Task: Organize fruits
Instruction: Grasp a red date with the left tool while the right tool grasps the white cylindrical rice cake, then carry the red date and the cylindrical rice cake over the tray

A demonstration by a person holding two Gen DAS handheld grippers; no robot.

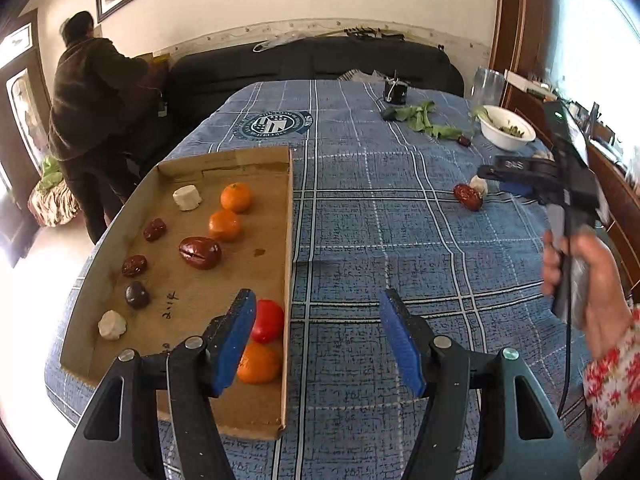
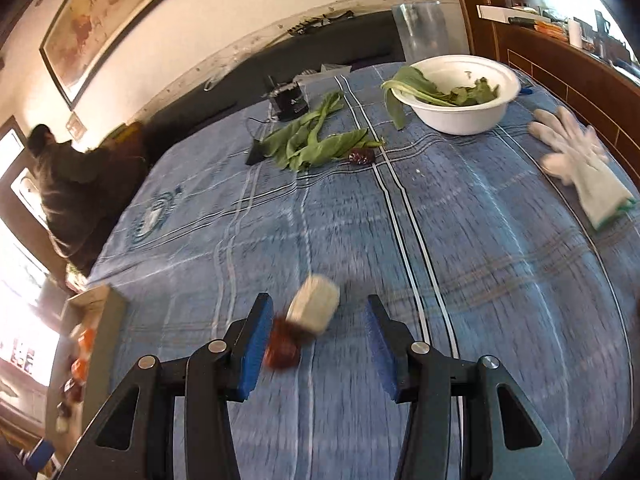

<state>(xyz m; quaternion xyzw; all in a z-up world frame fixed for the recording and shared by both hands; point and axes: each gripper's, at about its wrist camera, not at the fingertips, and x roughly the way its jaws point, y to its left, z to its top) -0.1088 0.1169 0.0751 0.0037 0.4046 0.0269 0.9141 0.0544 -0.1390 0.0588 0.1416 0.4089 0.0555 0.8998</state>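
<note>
The cardboard tray (image 1: pixel 276 216) lies left on the tablecloth (image 1: pixel 380 240), the bowl (image 1: pixel 505 133) far right behind it.

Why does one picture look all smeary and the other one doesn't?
The right wrist view is motion-blurred: the red date and white chunk between the right gripper fingers smear. The left wrist view is sharp on the cardboard tray, with window glare at its right edge.

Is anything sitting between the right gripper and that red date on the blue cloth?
Nothing visible blocks it. The right gripper has its jaws open, and the wrinkled red date lies between them beside the left jaw. A white garlic-like chunk touches the date's far side, so both may get grabbed together.
</note>
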